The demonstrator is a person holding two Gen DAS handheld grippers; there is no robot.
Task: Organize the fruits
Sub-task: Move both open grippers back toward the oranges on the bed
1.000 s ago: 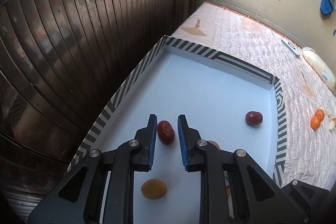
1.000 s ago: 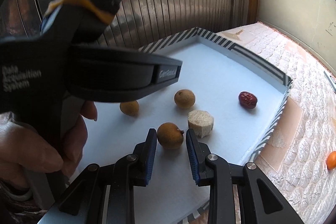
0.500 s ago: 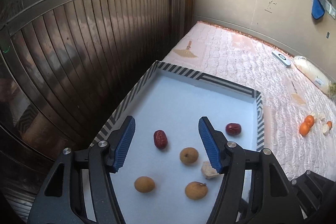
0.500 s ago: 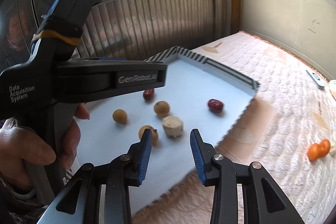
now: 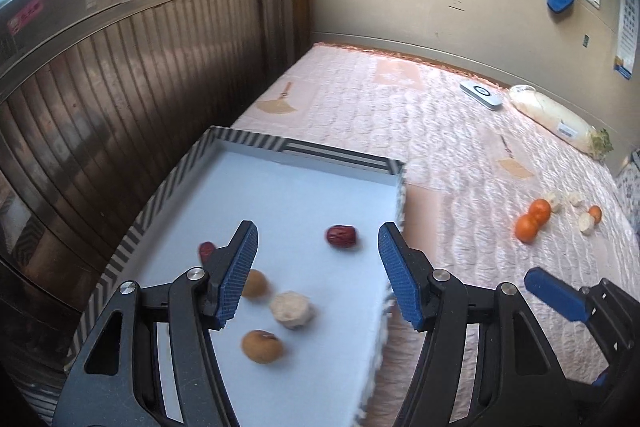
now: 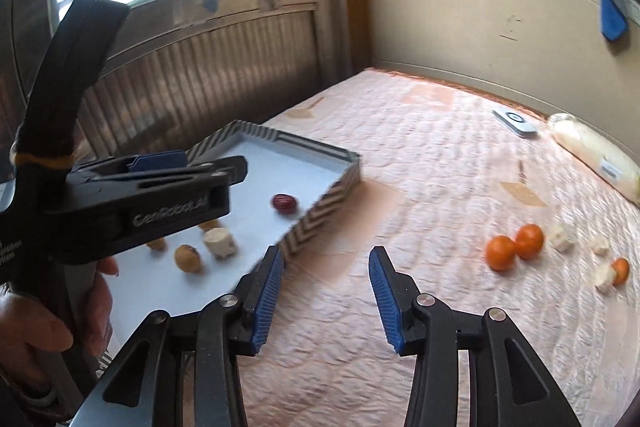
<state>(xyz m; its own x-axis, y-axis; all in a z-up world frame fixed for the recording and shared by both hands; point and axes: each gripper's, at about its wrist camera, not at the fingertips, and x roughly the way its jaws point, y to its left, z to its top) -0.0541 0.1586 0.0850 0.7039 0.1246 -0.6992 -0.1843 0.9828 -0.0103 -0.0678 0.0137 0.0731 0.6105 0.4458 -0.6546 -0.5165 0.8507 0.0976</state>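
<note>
We take the tray (image 5: 256, 143), a shallow white box with a black-and-white striped rim, as the reference for all positions. It rests on a pink quilted bedspread (image 5: 440, 131), close to a dark slatted wall panel.

Left gripper (image 5: 316, 269): released, jaws standing apart above the near part of the tray, nothing between the blue pads. Below it on the tray floor lie a red date (image 5: 341, 237) toward the tray's right rim, a second red date (image 5: 206, 250) partly hidden behind the left finger, a pale cut chunk (image 5: 291, 309), a brown longan (image 5: 262, 346) at the near side, and another longan (image 5: 254, 283) just beside the chunk. In the right wrist view a hand (image 6: 48, 319) grips this tool's handle.

Right gripper (image 6: 326, 293): released, its jaws are opening, and they hold nothing. It hangs over the bedspread just outside the tray's right rim, its left finger lying across the tray's near corner in this view.

Fruit outside the tray: two oranges (image 6: 514, 247) touching each other lie well apart from the tray's right rim. Beyond them we see pale chunks (image 6: 560, 238) and a smaller orange fruit (image 6: 621, 270) touching one of the chunks. Farther from the tray, near the wall, are a white remote (image 6: 515, 122) and a long wrapped white vegetable (image 6: 592, 155)
</note>
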